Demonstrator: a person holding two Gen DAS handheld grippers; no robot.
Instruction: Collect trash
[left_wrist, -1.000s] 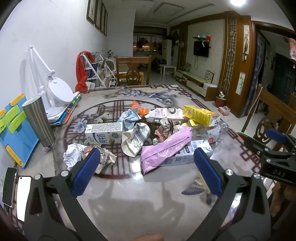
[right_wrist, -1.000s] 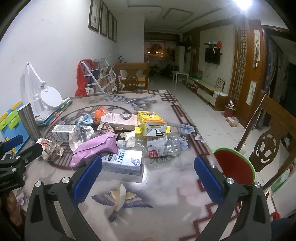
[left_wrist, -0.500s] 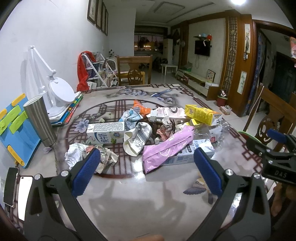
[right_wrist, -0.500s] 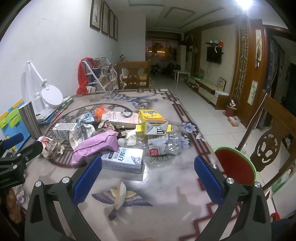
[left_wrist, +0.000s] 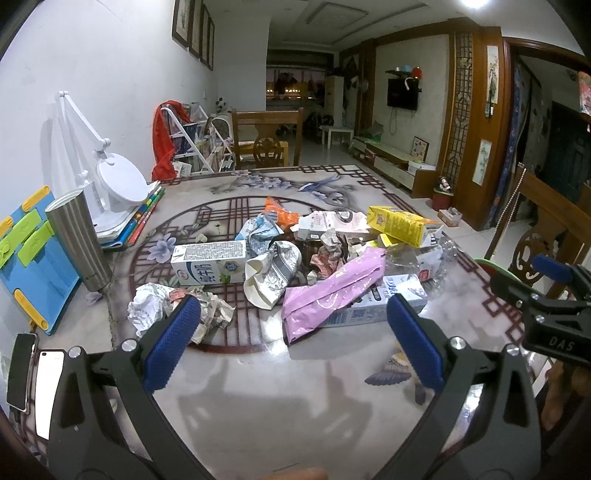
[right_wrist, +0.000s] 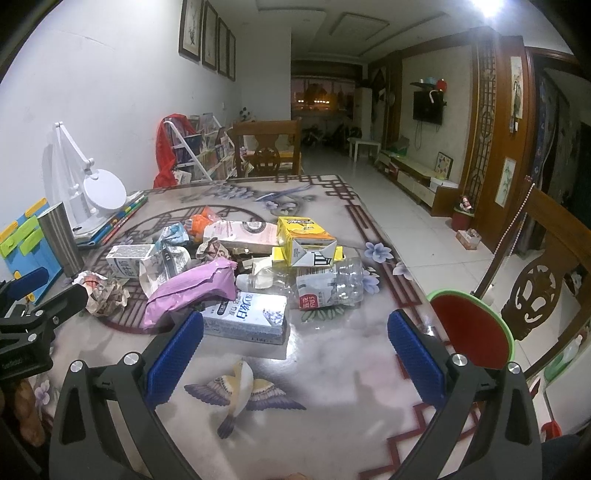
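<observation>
"DAS" on the right gripper (left_wrist: 554, 291) body, "595" on the clear bottle (right_wrist: 328, 282) label, other print illegible

Dim indoor scene lit by a ceiling lamp (left_wrist: 474, 3) upper right; glare on the glossy worktop (right_wrist: 295, 343); strong fisheye bending, dark corners; focus sharp.

The right gripper (right_wrist: 295, 347) hangs with jaws spread wide over the table (right_wrist: 332, 369), nothing between them. Ahead, toward the table's middle, trash is heaped: a blue-and-white carton (right_wrist: 245, 316) nearest, a pink bag (right_wrist: 192, 291) lying on it, a clear plastic bottle (right_wrist: 328, 282) just beside (label outward), and a yellow carton (right_wrist: 306, 240) behind. A red-and-green bin (right_wrist: 471, 326) stands past the right edge.
</observation>
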